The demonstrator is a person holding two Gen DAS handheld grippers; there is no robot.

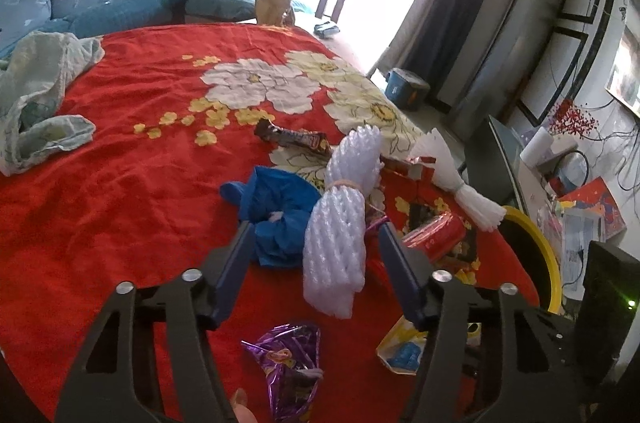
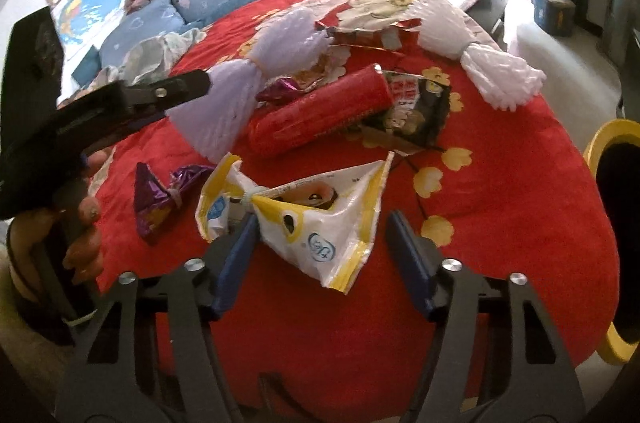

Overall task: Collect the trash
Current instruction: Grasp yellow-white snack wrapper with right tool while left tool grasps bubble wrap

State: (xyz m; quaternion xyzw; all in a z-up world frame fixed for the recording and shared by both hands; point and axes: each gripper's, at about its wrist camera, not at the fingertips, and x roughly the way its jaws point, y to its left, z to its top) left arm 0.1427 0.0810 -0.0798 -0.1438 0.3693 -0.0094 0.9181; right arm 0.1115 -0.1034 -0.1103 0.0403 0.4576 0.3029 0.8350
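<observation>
With the left gripper (image 1: 316,231) released around the white foam roll (image 1: 340,219) mid-frame and the right gripper (image 2: 320,223) released around the yellow bag (image 2: 320,223) low in the frame, each should squeeze the middle before lifting toward the bin (image 2: 600,143).

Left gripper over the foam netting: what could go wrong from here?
1. The left gripper straddles both the white foam netting and the blue bag, so it may grab both.
2. The right gripper has only a corner of the yellow-white wrapper between its fingers; thin film might slip out.
</observation>
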